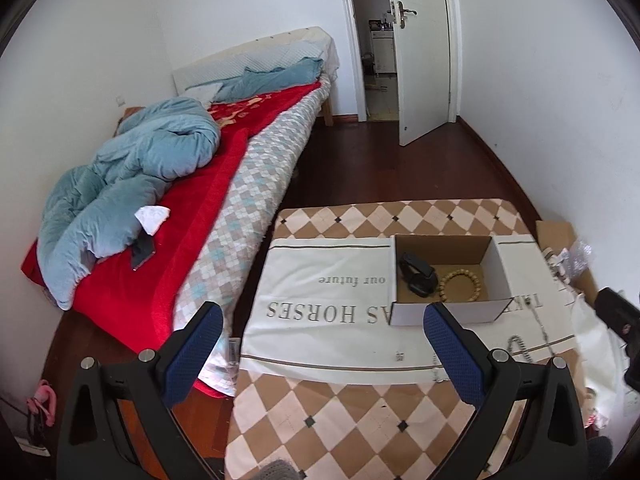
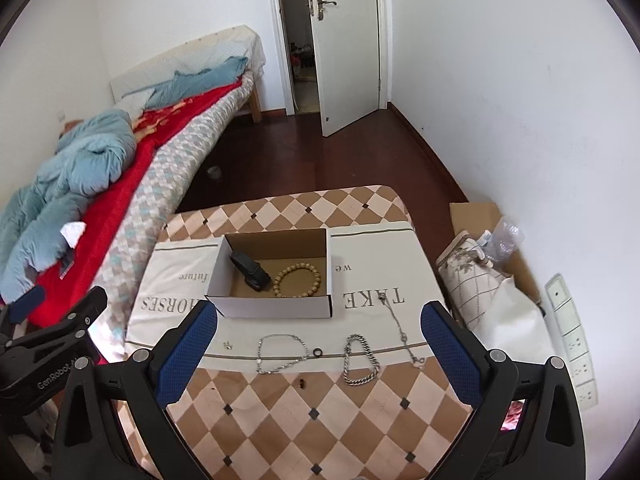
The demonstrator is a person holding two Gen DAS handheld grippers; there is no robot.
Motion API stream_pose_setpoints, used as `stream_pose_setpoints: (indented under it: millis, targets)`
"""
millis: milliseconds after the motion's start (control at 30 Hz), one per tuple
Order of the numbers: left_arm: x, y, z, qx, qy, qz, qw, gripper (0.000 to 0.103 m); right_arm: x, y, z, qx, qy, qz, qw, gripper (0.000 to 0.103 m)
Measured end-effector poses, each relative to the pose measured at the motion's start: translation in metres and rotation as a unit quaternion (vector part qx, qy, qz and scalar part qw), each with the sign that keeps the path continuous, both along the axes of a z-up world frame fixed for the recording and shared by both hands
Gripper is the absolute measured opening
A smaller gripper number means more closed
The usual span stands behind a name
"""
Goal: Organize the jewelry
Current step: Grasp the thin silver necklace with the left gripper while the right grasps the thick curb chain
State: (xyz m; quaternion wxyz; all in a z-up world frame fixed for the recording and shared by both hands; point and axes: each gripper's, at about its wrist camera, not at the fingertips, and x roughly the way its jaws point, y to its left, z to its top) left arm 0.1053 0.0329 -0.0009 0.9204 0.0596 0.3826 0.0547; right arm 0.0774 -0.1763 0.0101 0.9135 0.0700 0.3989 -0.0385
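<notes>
Two hand-held grippers are held above the counter point(image 2: 320, 420), jaws spread wide and empty: the left hand-held gripper point(image 1: 324, 344) and the right hand-held gripper point(image 2: 320, 340). Ahead of the right one, an open white cardboard box point(image 2: 276, 306) is seen, with a tan wooden bead bracelet point(image 2: 297, 280) and a black watch-like item point(image 2: 250, 272) inside. Nearer, between its fingers, three silver metal chains are laid out on the white printed cloth point(image 2: 168, 320): a thin looped chain point(image 2: 282, 354), a heavy curb-link bracelet point(image 2: 360, 360) and a fine long chain point(image 2: 400, 326), with a small dark ring point(image 2: 317, 353) between them. Limp, slippery handling is expected; the heavy bracelet is probably best pinched across its doubled links.
</notes>
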Motion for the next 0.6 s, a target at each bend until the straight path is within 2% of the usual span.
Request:
stream_pose_setpoints:
  millis: [200, 267, 300, 333, 367, 433, 600]
  targets:
    - [0.005, -0.007, -0.044, 0.032, 0.033, 0.014, 0.9988, 0.102, 0.006, -0.048, -0.065, 0.029, 0.071, -0.064, 0.995, 0.1]
    - [0.008, -0.009, -0.062, 0.041, 0.045, 0.018, 0.998, 0.102, 0.008, -0.067, -0.096, 0.04, 0.099, -0.082, 0.991, 0.084]
    - [0.01, -0.009, -0.071, 0.045, 0.053, 0.02, 0.9974, 0.102, 0.009, -0.074, -0.109, 0.044, 0.111, -0.088, 0.989, 0.071]
    - [0.012, -0.01, -0.083, 0.052, 0.065, 0.023, 0.9962, 0.102, 0.01, -0.082, -0.125, 0.051, 0.124, -0.094, 0.986, 0.067]
    - [0.013, -0.01, -0.093, 0.055, 0.076, 0.024, 0.9953, 0.102, 0.011, -0.087, -0.138, 0.06, 0.134, -0.097, 0.984, 0.067]
    - [0.017, -0.009, -0.114, 0.062, 0.097, 0.028, 0.993, 0.102, 0.015, -0.092, -0.161, 0.069, 0.148, -0.097, 0.982, 0.06]
    - [0.025, -0.013, -0.143, 0.066, 0.136, 0.026, 0.9882, 0.102, 0.03, -0.084, -0.202, 0.061, 0.169, -0.082, 0.98, 0.058]
